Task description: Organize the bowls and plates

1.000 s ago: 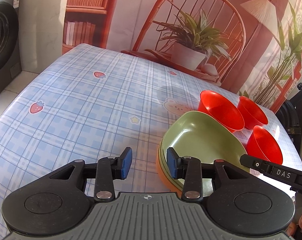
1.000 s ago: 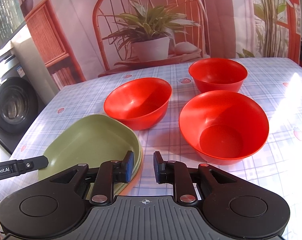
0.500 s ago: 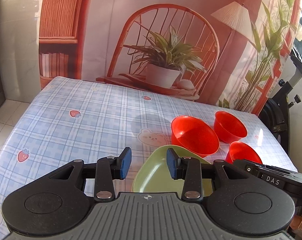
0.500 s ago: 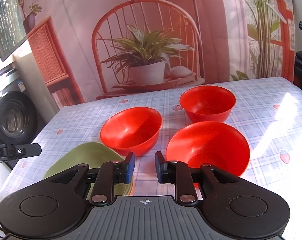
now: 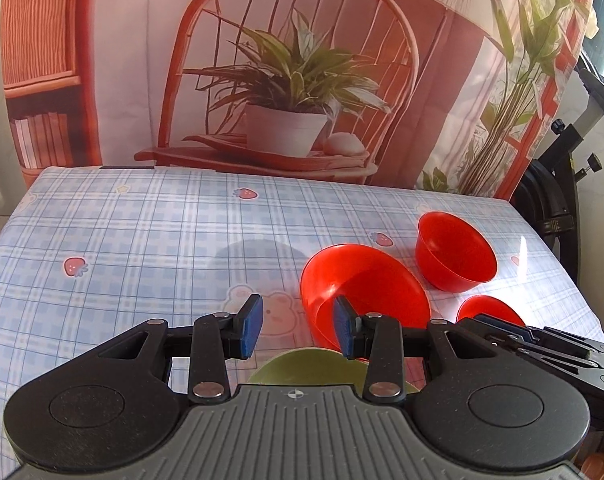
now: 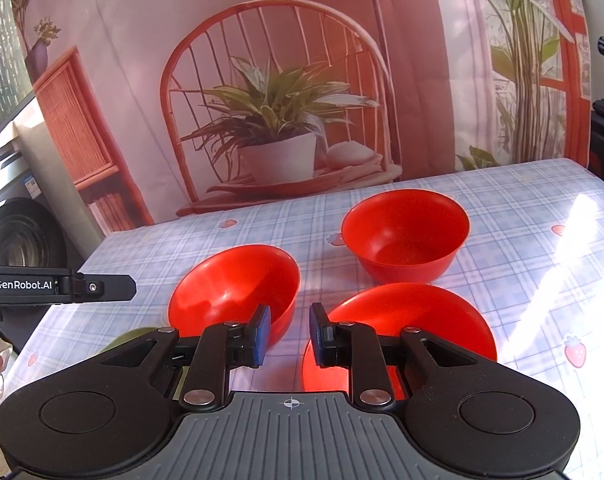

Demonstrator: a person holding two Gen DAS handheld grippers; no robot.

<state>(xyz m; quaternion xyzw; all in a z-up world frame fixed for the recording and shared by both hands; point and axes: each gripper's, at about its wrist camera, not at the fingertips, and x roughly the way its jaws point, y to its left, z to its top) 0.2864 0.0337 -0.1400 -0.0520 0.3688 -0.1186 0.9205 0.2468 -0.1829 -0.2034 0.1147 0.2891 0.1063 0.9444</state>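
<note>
Checked cloth with strawberry prints covers the table (image 5: 141,232). Both the left tongs (image 5: 296,328) and right tongs (image 6: 289,335) hang released, gripping nothing. A green plate (image 5: 302,368) lies under the left tongs; three red bowls sit at twelve to two o'clock (image 6: 233,284), (image 6: 406,232), (image 6: 414,320). Plates look stacked; nesting the bowls seems next, needing a rim grip.

Three bowls (image 6: 405,235) cluster on the table (image 6: 522,216), the plate (image 5: 302,368) nearest, left of them.
</note>
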